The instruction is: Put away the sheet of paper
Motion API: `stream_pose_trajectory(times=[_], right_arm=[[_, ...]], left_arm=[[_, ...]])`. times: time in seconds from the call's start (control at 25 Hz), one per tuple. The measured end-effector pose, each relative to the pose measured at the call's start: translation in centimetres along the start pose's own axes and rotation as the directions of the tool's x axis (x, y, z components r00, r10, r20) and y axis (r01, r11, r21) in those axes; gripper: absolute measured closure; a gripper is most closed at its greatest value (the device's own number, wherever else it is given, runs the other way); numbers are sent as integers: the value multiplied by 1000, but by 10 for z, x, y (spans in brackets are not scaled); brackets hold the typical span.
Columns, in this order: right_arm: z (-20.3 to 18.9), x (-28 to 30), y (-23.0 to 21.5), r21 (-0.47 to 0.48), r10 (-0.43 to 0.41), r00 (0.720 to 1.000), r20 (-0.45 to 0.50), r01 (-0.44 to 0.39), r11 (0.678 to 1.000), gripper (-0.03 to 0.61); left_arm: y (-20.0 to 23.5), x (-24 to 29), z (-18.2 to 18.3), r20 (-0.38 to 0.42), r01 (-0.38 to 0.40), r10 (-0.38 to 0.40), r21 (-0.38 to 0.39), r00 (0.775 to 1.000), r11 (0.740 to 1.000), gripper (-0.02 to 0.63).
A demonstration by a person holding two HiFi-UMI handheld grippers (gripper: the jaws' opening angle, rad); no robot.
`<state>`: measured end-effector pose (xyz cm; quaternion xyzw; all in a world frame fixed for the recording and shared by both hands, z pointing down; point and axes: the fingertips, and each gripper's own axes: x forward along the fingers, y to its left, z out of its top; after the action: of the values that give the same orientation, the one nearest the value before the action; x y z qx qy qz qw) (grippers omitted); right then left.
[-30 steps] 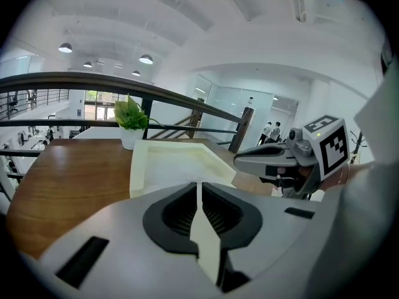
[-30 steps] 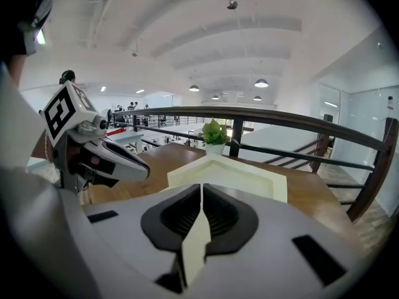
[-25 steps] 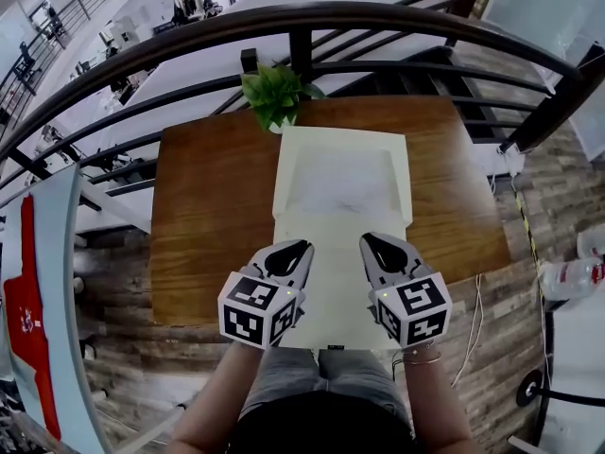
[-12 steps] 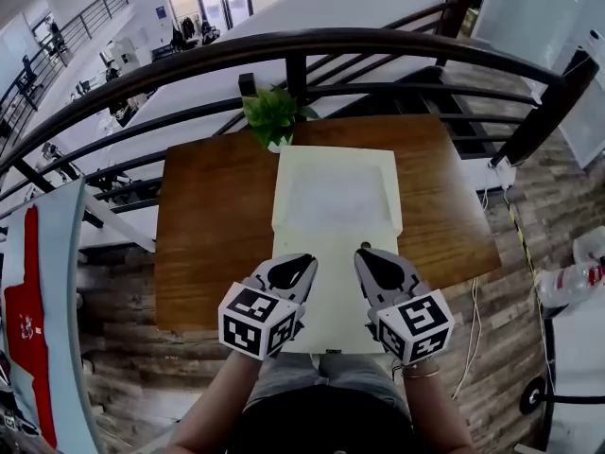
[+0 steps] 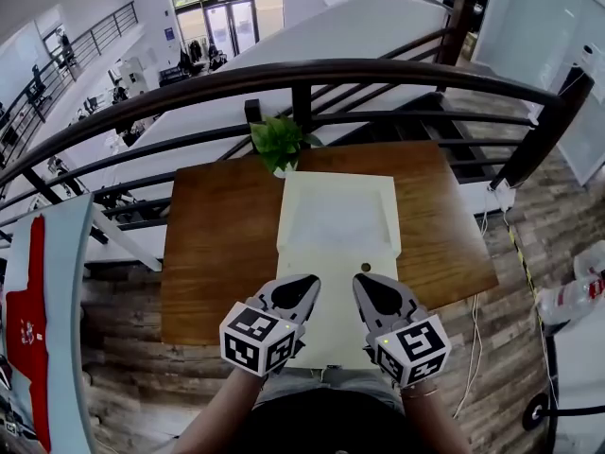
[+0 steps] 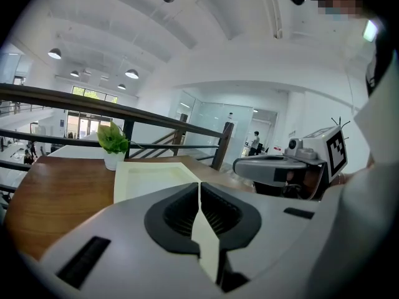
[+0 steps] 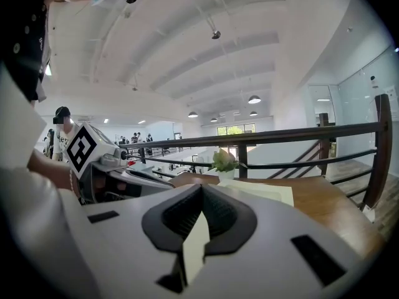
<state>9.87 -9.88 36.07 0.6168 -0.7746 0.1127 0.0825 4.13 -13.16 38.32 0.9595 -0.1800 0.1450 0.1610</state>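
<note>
Cream paper [image 5: 336, 324] looks clamped nearside by left tongs [image 5: 304, 283] and right tongs [image 5: 364, 281].

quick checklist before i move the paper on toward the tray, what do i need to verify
1. Left gripper grip on the sheet of paper: jaws closed on its near edge. ok
2. Right gripper grip: jaws closed on the same edge. ok
3. Grippers even: both sit side by side at about the same height in the head view. ok
4. Tray on the table: straight ahead, open side up. ok
5. Potted plant: stands at the tray's far left corner, not over the tray. ok
6. Sheet's far edge already inside the tray: cannot tell
</note>
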Motion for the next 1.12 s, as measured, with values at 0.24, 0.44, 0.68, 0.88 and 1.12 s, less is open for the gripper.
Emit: stream_pose_trajectory(times=[0.24,0.44,0.68,0.88,1.12], right_arm=[[1,-6,0,-10,-6,1000,1,6,1000,552],[-9,-5,-4,-15,-23,999,-31,22,1000,552],[-13,-3,-4,-7,-15,999,-49,14,1000,552],[-10,-1,-5,0,-17,999,-48,17,1000,552],[-12,2,-1,1,9,998,-65,-9,1000,552]], left_arm=[[1,0,-8,-26,-16,16,-9,1000,1000,589],[1,2,-14,-32,-14,14,-8,999,1000,589],[4,8,-18,-56,-21,20,-9,998,1000,589],[4,10,-14,-47,-13,12,-15,999,1000,589],[-4,13,-15,-49,36,-37,-26,998,999,589]])
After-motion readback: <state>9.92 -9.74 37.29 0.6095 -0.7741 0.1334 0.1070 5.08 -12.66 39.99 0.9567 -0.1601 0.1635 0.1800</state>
